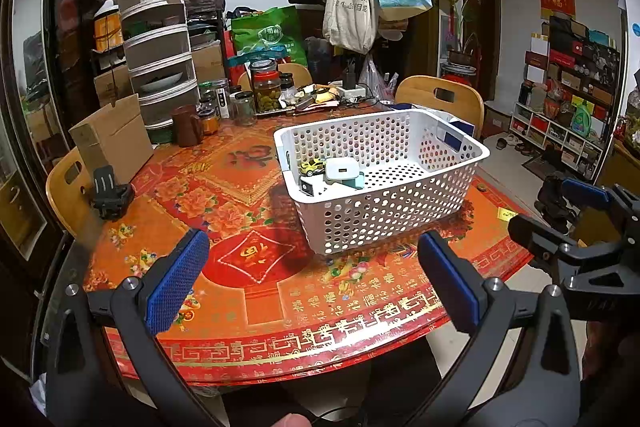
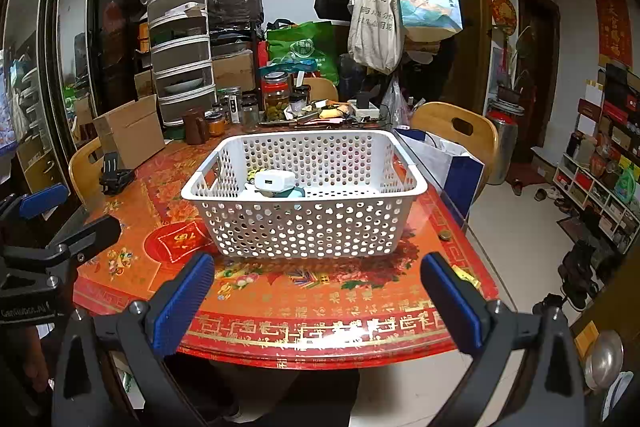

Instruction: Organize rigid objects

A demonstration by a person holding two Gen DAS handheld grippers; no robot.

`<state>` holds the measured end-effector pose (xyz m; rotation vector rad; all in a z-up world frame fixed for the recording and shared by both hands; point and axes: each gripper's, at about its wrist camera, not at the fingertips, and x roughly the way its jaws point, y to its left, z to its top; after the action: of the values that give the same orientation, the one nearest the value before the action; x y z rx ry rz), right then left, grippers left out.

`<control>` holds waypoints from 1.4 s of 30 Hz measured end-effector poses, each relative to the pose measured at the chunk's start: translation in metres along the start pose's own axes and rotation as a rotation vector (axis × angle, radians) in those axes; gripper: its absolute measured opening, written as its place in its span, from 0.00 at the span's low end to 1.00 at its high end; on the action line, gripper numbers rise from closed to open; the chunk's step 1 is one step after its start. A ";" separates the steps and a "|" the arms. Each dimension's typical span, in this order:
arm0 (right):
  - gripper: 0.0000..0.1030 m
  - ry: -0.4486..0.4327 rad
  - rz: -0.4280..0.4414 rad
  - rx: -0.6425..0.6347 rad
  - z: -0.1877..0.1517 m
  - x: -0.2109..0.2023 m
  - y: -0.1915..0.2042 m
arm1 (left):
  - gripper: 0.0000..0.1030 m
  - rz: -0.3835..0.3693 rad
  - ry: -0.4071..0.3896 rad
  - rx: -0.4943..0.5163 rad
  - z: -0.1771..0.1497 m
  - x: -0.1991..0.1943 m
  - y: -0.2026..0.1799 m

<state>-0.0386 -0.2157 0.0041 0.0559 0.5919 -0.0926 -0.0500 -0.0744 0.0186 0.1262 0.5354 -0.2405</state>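
A white perforated basket stands on the red-and-gold table; it also shows in the right wrist view. Inside lie a white charger, a yellow toy car, a teal object and a small dark-faced item. The charger shows in the right view too. My left gripper is open and empty, held over the table's near edge before the basket. My right gripper is open and empty, likewise in front of the basket. Each gripper shows at the other view's edge.
A black clamp-like object sits at the table's left by a cardboard box. Jars, a brown mug and clutter line the far side. Wooden chairs surround the table. A coin and yellow scrap lie at the right.
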 end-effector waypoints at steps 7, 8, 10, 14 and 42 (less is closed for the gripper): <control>1.00 0.002 0.000 -0.001 0.000 0.000 0.002 | 1.00 0.007 0.002 -0.003 0.001 0.003 -0.003; 1.00 0.001 0.000 -0.002 0.000 0.000 0.002 | 1.00 0.007 0.001 -0.004 0.001 0.004 -0.004; 1.00 0.001 0.000 -0.001 0.000 0.000 0.002 | 1.00 0.006 0.004 -0.004 0.001 0.004 -0.004; 1.00 0.002 0.001 -0.006 0.000 0.001 0.006 | 1.00 0.008 0.007 -0.008 0.001 0.005 -0.004; 1.00 -0.011 0.014 -0.022 0.000 -0.002 0.012 | 1.00 0.002 0.011 -0.003 0.000 0.007 -0.005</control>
<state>-0.0392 -0.2038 0.0059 0.0379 0.5817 -0.0726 -0.0460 -0.0806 0.0148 0.1257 0.5465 -0.2371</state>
